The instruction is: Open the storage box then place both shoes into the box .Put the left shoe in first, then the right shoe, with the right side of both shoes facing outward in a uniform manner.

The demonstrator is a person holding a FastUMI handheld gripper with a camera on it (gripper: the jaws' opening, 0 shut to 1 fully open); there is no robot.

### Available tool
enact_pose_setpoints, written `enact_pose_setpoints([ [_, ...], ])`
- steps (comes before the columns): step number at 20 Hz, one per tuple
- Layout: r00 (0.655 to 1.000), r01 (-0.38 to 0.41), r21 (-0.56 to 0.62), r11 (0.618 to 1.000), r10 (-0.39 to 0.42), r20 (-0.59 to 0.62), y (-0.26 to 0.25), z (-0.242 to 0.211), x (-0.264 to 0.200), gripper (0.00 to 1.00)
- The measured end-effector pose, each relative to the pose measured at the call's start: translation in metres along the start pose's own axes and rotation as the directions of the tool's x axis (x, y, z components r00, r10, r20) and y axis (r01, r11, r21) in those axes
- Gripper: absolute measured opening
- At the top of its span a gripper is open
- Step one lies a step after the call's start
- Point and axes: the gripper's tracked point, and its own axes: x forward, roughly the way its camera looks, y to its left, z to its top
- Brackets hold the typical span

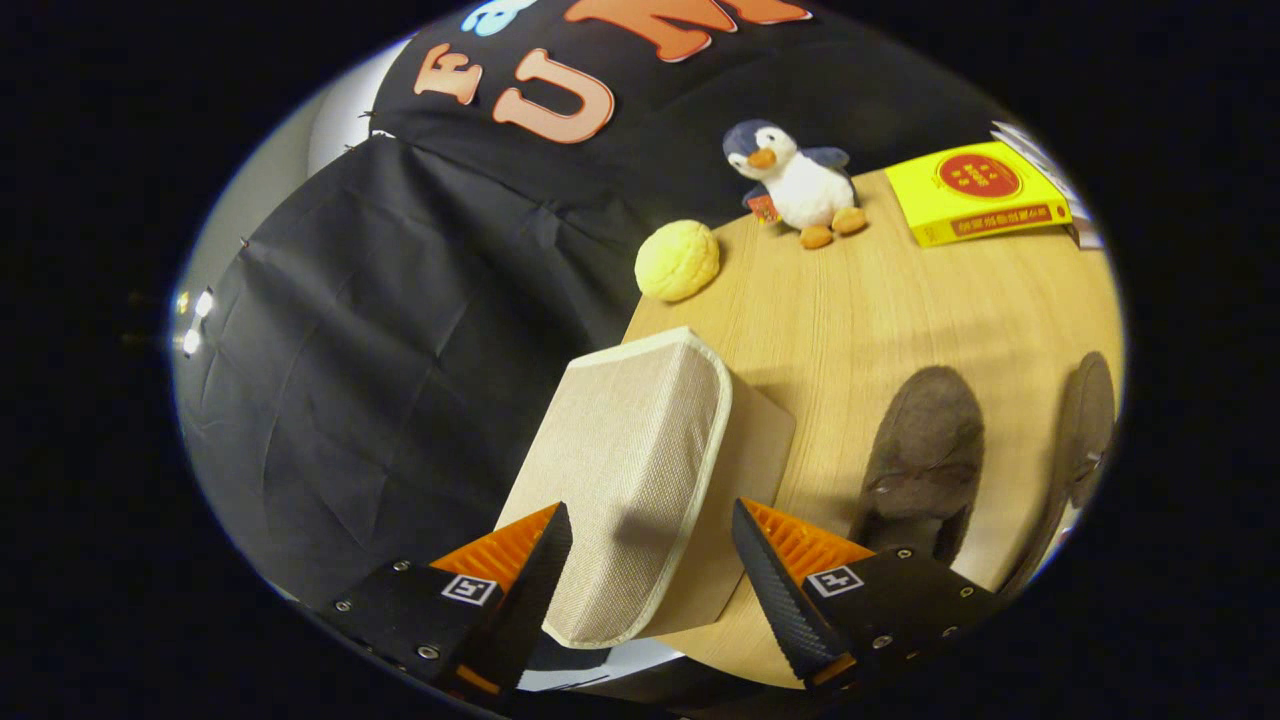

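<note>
My gripper (650,545) stood wide open around the near end of the beige storage box (640,470), gripping nothing, on the wooden table (900,300). Two grey shoes (925,450) lay right of the box; a plush penguin (795,180) sat at the far edge.

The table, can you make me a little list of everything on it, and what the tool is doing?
surface: round wooden table
box: beige fabric storage box, closed, near table edge
tool: open, fingers either side of the box's near corner, not pressing
shoes: two grey-brown fuzzy slippers, beside the box
toys: plush penguin, yellow bread-shaped ball
other: yellow flat carton
</note>
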Motion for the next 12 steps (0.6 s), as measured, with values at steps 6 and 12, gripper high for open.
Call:
enact_pose_setpoints([
  [6, 0.998, -0.044, 0.074, 0.996, 0.047, -0.050, 0.000, -0.018, 0.026, 0.97],
  [12, 0.989, -0.127, 0.211, 0.969, 0.140, -0.044, 0.015, -0.017, 0.025, 0.90],
])
